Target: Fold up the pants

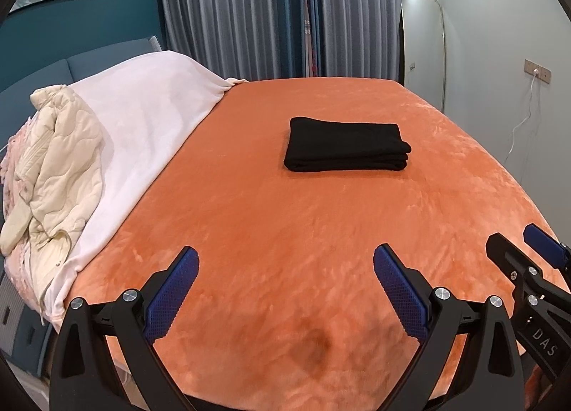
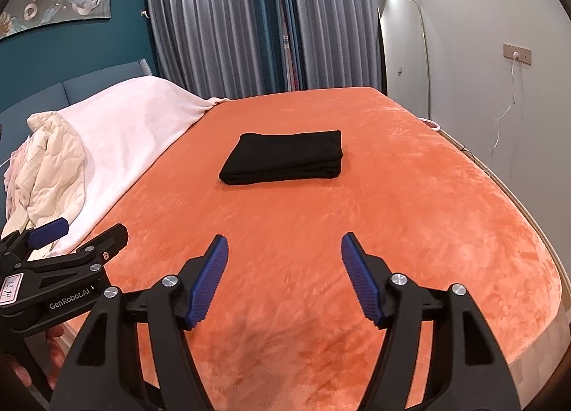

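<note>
Left wrist view: the left gripper hangs low over the near part of the orange blanket, its two blue-padded fingers spread wide with nothing between them. The black pants lie well ahead of it, folded into a neat rectangular stack in the middle of the bed, flat on the blanket and touched by neither tool. At the right edge the right gripper pokes in, its jaws apart and empty. A white blanket covers the left side of the bed, and a cream quilted jacket is heaped on it by the headboard. Grey curtains hang behind.

Right wrist view: the right gripper has its fingers parted and empty above the orange blanket. The folded pants sit ahead and slightly left, well apart from it. The left gripper shows at lower left, also gaping. A mirror leans against the grey wall.
</note>
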Motion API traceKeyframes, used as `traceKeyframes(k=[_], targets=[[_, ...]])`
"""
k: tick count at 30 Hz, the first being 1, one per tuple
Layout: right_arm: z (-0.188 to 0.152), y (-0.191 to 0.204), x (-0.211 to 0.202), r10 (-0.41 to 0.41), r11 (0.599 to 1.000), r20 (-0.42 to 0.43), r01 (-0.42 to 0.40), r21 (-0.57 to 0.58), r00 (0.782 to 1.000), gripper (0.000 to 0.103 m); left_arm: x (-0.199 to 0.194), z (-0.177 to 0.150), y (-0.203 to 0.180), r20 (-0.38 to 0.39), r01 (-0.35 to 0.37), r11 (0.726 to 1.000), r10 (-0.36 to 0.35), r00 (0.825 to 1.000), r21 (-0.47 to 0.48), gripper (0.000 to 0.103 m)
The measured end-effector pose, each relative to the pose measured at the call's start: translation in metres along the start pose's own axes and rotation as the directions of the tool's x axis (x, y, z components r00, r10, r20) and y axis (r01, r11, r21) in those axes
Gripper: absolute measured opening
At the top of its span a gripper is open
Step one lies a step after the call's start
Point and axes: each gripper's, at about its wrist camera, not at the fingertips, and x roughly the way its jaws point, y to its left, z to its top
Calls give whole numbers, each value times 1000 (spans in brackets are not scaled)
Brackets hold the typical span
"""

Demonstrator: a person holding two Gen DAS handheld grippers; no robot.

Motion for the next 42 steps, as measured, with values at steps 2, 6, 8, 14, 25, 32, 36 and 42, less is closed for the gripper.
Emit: traceKeyframes(k=[2, 6, 8, 14, 25, 32, 36, 42], targets=[[-1, -1, -1, 3, 1000, -2, -3, 3, 1000, 65, -1, -1, -1, -1, 0, 1000, 0, 1000, -2, 97], [-1, -5, -4, 1, 1000, 0, -1, 6, 1000, 66, -3, -3, -4, 1, -5, 1000, 5, 1000, -4, 97], [-1, -8, -5, -1, 1000, 1, 1, 7, 1000, 68, -4, -3, -5, 1, -7, 1000, 7, 1000, -2, 97], [-2, -13, -7, -5, 1000, 1, 5, 14, 1000, 70, -6, -4, -6, 2, -4, 1000, 4, 1000, 4, 97], [-4, -13, -8, -7, 1000, 1, 7, 21, 1000, 70, -9, -5, -6, 8, -4, 1000, 4, 1000, 7, 97], [-4, -13, -8, -8, 1000, 2, 8, 18, 1000, 70, -9, -4, -6, 3, -2, 1000, 2, 1000, 12, 97], [-4, -14, -8, -6, 1000, 2, 6, 17, 1000, 71, -9, -3, -7, 3, 0, 1000, 0, 1000, 13, 97], [-5, -14, -10, -10, 1000, 3, 10, 22, 1000, 71, -8, -3, -8, 3, 0, 1000, 0, 1000, 15, 97]])
